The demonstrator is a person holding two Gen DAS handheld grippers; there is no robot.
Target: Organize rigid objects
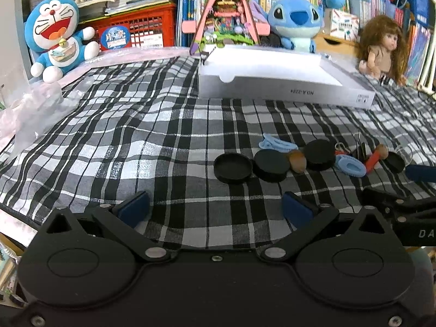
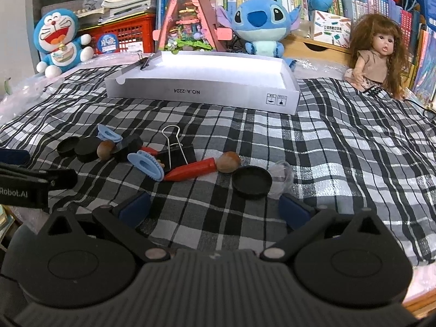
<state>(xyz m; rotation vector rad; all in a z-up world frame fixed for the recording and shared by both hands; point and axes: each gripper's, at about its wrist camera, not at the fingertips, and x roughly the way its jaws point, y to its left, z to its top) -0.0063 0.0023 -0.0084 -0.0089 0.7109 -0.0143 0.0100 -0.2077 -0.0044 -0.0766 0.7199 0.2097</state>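
Left tongs (image 1: 215, 207) spread wide, holding nothing | right tongs (image 2: 215, 207) spread wide too | small toys (image 2: 152, 155) piled near white box (image 2: 201, 92), likely waiting to go inside

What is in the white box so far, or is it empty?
Nearly empty: the white box shows a bare interior apart from one binder clip at its far-left corner; its near floor is hidden behind the front wall.

On the plaid cloth lies a loose cluster: black round caps (image 2: 252, 181), two light-blue clips (image 2: 147, 164), a red peg with a brown knob (image 2: 201, 167), a black binder clip (image 2: 177, 154). Farther back sits an open white box (image 2: 201, 92)
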